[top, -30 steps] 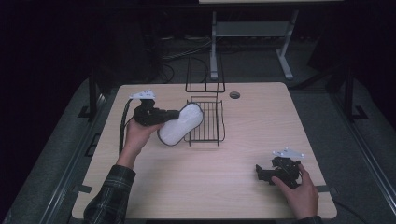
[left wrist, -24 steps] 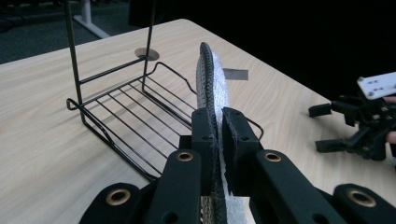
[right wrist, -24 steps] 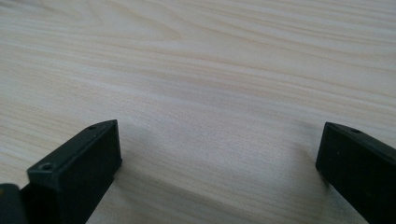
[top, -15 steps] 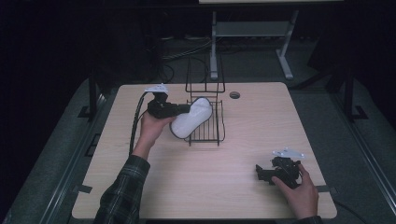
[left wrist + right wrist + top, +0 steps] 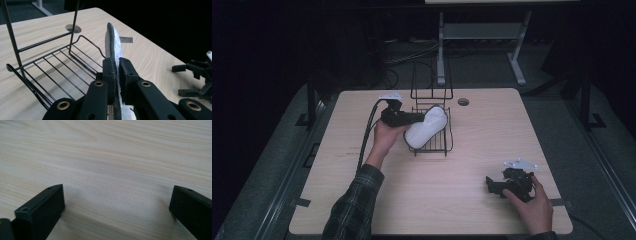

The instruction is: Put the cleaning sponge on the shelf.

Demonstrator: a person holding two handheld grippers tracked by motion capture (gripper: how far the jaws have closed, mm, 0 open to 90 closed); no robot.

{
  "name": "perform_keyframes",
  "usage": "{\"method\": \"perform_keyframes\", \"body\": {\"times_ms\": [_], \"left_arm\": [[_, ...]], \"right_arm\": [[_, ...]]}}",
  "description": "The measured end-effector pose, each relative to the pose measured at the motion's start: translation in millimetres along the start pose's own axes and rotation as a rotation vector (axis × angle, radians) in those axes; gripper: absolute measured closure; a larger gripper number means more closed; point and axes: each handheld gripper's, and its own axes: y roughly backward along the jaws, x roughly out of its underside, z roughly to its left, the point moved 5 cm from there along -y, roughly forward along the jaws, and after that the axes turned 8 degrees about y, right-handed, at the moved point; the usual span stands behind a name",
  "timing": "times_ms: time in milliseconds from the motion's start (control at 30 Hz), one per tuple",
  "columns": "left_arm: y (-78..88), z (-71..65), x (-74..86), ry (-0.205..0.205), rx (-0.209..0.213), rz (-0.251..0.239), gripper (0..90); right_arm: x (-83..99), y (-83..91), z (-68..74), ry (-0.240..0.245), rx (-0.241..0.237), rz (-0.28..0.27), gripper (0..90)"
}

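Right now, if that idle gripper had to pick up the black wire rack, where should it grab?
Probably the upright back frame of the wire rack: thin bars standing clear above the table, easy to pinch. The open right gripper could come from the rack's right, since the left gripper holds a white insole over its left.

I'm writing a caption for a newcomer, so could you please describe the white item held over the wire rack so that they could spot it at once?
Start at the wooden table and find the black wire rack near its far edge. Over the rack, the left gripper is clamped on a flat white insole, held on edge. It is the pale, foot-shaped piece with a dark woven rim, unlike the bare black wires around it.
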Motion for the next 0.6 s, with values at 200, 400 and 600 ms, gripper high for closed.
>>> {"method": "perform_keyframes", "body": {"times_ms": [200,400,600], "left_arm": [[-6.2,6.9,1.6,0.008,-0.003,0.003,83.0],[-13.5,12.9,1.3,0.0,-0.03,0.013,82.0],[-20.6,15.7,-1.5,-0.028,-0.075,0.03,80.7]], "right_arm": [[0.0,0.0,0.0,0.001,0.0,-0.001,0.0],[0.0,0.0,0.0,0.0,0.0,0.0,0.0],[0.0,0.0,0.0,0.0,0.0,0.0,0.0]]}}
